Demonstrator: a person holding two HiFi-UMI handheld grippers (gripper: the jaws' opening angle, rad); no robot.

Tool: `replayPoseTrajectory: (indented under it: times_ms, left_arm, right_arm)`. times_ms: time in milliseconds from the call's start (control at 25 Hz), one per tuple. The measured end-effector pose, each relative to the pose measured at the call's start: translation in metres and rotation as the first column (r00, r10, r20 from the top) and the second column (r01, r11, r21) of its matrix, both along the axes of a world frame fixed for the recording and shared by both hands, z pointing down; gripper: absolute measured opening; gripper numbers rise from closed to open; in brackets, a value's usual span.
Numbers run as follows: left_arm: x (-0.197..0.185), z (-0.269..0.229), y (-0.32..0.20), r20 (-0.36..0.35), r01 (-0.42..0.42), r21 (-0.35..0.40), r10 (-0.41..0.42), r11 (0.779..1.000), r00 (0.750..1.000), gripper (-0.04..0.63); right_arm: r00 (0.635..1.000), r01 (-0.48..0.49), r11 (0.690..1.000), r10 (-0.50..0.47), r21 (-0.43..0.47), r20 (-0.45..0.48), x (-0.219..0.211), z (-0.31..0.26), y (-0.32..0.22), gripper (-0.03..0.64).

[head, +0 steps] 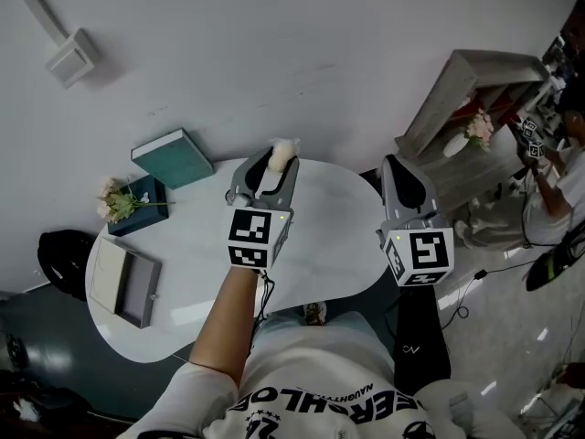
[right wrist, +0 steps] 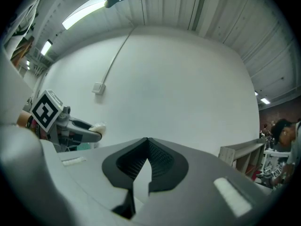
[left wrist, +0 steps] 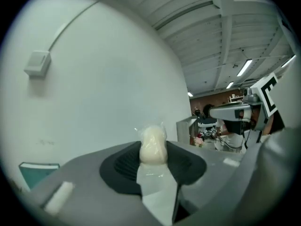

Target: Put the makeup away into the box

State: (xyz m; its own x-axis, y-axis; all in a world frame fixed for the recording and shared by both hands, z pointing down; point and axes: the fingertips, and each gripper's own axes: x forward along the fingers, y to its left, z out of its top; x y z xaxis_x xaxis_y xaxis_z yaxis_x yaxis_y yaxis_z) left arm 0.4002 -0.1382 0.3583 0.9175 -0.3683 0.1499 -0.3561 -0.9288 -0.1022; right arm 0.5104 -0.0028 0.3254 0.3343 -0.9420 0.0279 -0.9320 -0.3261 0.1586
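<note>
My left gripper [head: 274, 159] is held up over the far side of the white table [head: 338, 245]. It is shut on a cream makeup sponge [head: 281, 153] wrapped in clear plastic. In the left gripper view the sponge [left wrist: 153, 145] stands upright between the dark pads [left wrist: 123, 166], pointing at the white wall. My right gripper [head: 396, 165] hovers off the table's right end, shut with nothing in it; its tips meet in the right gripper view [right wrist: 146, 142]. An open grey box [head: 126, 283] lies at the table's left edge. A closed teal box [head: 174, 157] sits at the far left.
Pale flowers [head: 113, 199] lie on a dark blue box [head: 142, 207] near the teal one. A black bag [head: 60, 250] is on the floor at left. A wooden shelf [head: 471, 94] and a person [head: 562, 167] are at right. A switch box [head: 71, 58] hangs on the wall.
</note>
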Motion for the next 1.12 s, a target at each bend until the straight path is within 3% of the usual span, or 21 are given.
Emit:
replayPoseTrajectory:
  times_ms: [160, 400, 720, 1120]
  left_arm:
    - [-0.024, -0.029, -0.004, -0.072, 0.075, 0.09, -0.069, 0.993, 0.995, 0.158]
    - [-0.079, -0.045, -0.023, -0.113, 0.163, 0.116, -0.15, 0.98, 0.982, 0.158]
    - [-0.203, -0.044, -0.064, -0.112, 0.317, 0.105, -0.306, 0.942, 0.945, 0.158]
    - [-0.35, -0.045, -0.089, -0.125, 0.459, 0.096, -0.446, 0.883, 0.886, 0.158]
  right_arm:
    - [1.0, 0.008, 1.0, -0.008, 0.016, 0.004, -0.003, -0.007, -0.009, 0.031]
    - [0.995, 0.1, 0.995, -0.1, 0.026, 0.014, -0.036, -0.008, -0.052, 0.031]
    - [0.97, 0.245, 0.969, -0.245, 0.023, 0.0, -0.141, -0.015, -0.113, 0.031]
    - [0.909, 0.417, 0.909, -0.417, 0.005, -0.024, -0.288, -0.02, -0.166, 0.031]
